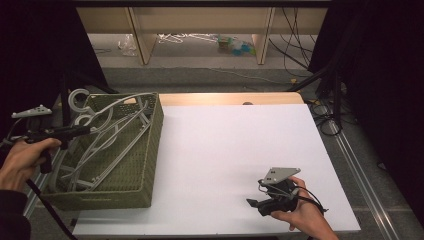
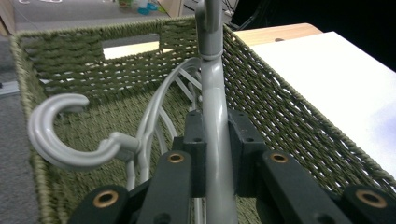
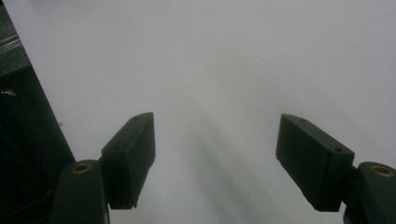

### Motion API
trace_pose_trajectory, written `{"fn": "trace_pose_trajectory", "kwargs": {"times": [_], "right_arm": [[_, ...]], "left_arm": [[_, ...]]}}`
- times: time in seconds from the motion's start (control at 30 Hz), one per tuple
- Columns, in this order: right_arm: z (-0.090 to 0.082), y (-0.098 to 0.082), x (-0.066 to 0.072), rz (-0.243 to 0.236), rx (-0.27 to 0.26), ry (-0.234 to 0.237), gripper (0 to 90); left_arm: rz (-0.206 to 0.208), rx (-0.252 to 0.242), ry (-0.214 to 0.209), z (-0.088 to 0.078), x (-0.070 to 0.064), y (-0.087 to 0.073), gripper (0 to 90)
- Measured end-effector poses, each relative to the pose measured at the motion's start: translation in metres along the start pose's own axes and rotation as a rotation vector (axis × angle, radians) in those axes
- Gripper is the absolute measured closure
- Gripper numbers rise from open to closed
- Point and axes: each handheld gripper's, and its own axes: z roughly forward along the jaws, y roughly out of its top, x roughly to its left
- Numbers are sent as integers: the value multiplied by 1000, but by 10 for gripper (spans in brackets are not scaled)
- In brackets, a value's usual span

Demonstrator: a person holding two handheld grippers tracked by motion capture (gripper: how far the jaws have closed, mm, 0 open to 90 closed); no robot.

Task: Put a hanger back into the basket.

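**Hanger pinched over the basket**

At the left edge of the high view, the left gripper (image 1: 82, 131) reaches level across the near corner of the basket (image 1: 150, 165). Its own camera shows the jaws pressed onto the grey neck of a hanger (image 2: 215, 126), one pad on each side, with the neck running straight up the middle of the frame and the hook cut off at the top. Gripping so close under the hook probably keeps the long arms from swinging and lets the hanger lift clear of the tangle. More hangers (image 1: 107, 145) lie crossed in the basket; one hook (image 2: 58, 133) curls at centre left of the left gripper view, just beside the held one, and could catch as it comes out.

Lower right in the high view, the right gripper (image 1: 257, 204) rests low over the board (image 1: 225, 145), held in a hand (image 1: 305, 217). Its jaws stand spread with nothing between them, and its own view looks past them onto plain white board. It seems parked there, well apart from the basket, perhaps ready to take or steady the hanger once it reaches open space.

The board is white, matte and bare, laid on a wooden table (image 1: 230, 98) whose edge shows as a strip at upper centre. The basket is olive woven cord with a handle slot in its far wall. Beyond the table lies a grey floor with cables (image 1: 295, 35) at upper right, pale wooden uprights, and dark curtains to either side.
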Motion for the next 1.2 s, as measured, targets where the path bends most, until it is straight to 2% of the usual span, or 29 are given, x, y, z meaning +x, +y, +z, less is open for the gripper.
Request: {"fn": "trace_pose_trajectory", "kwargs": {"times": [0.13,0.27,0.37,0.57,0.6,0.67,0.73,0.8,0.87,0.97,1.1,1.2], "right_arm": [[0,0,-1,-3,-2,-2,291],[0,0,0,-1,1,0,292],[1,0,-1,-4,1,-6,292],[2,1,0,-7,-14,-10,292],[1,1,0,-2,4,1,292],[1,1,-1,-6,1,-3,292],[1,1,-1,-5,0,-2,292],[2,1,-1,-6,-13,-10,292],[1,1,-1,-1,-1,-3,291],[1,0,-1,1,-15,-12,292],[1,0,-1,5,-13,-12,292],[1,0,-1,2,0,-3,292]], "left_arm": [[-25,39,8,10,2,-7,788],[-16,60,1,21,-2,-13,789],[-38,72,3,25,-2,-17,789],[-104,138,36,34,4,-31,788],[-110,146,42,35,5,-32,787],[-130,148,66,36,8,-34,783],[-136,147,72,36,9,-35,778],[-120,151,96,37,7,-35,765],[-104,170,130,38,6,-35,737],[-114,165,146,39,7,-36,720],[-96,179,219,35,8,-35,689],[-132,138,244,28,9,-34,644]]}}
